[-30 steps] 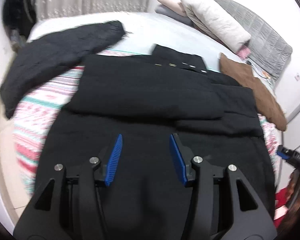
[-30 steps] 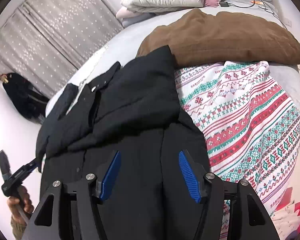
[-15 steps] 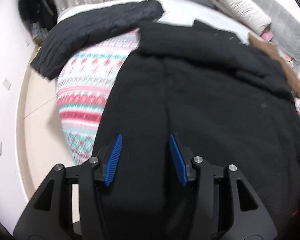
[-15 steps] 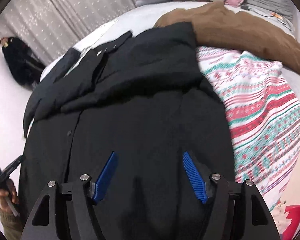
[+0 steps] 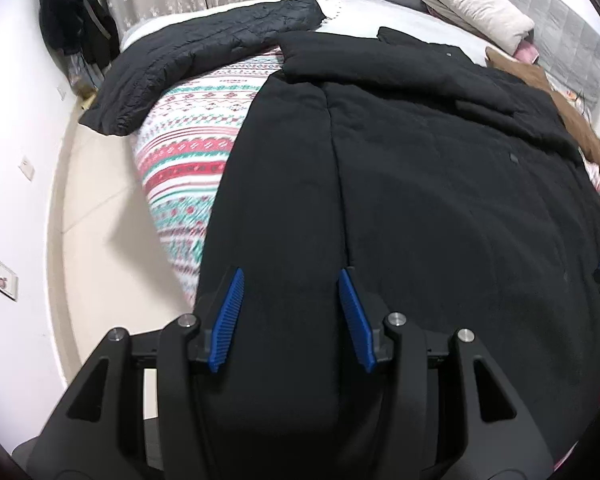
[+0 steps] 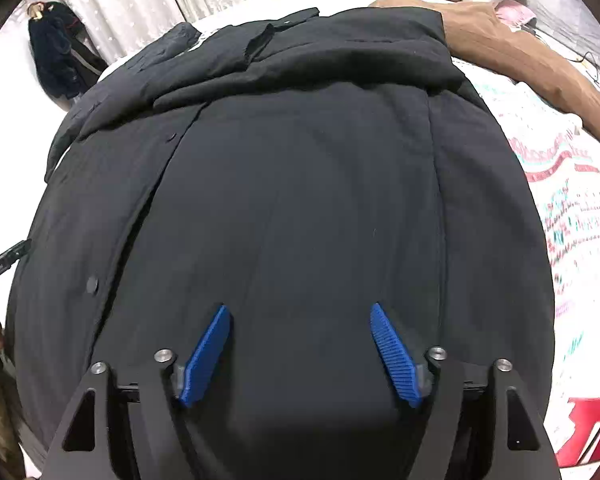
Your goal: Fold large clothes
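Hovering over black coat (image 5: 420,200), left gripper (image 5: 291,276) gapes empty; right gripper (image 6: 298,310), jaws opening, holds nothing. Brown cushion (image 6: 520,52) at two o'clock.

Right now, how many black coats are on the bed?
2: the big black coat spread in front, and a quilted black coat at the bed's far left edge. More may be hidden.
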A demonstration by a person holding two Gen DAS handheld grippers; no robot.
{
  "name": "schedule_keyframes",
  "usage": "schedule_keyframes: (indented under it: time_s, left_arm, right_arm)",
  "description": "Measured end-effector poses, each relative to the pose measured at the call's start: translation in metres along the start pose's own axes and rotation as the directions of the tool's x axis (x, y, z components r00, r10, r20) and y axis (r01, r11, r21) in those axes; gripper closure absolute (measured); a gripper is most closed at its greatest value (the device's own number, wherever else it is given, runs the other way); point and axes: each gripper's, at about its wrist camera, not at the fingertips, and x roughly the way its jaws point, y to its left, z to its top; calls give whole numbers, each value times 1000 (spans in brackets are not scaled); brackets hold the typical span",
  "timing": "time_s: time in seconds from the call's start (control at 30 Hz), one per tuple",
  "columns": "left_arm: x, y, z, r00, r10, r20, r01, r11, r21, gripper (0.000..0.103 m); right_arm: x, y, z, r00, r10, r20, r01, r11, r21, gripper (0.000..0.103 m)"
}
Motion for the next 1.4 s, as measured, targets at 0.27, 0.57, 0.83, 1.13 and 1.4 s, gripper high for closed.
schedule_keyframes:
  time_s: [0.27,0.57,0.83,1.13,1.4]
  left_arm:
    - [-10,-4,-35,1000,-20,18,19,999,35,25]
    - [-16,11,-66,998,-59,37,61,998,-34,3]
    - [-16,21,-86,991,-133,14,133,988,-79,1]
    - [-15,54,-91,982,-186,27,188,969,-162,1]
    - [-23,56,-111,980,-197,4,196,969,-153,1]
  right_arm:
    - [-15,21,-45,997,-32,68,27,997,67,3]
    - [-28,40,-84,991,-73,116,58,990,127,0]
    - [-34,65,-116,975,-170,143,148,977,152,0]
    - [-72,28,-137,966,-151,211,79,945,316,0]
    - [-103,-45,-157,941,-266,212,101,815,571,0]
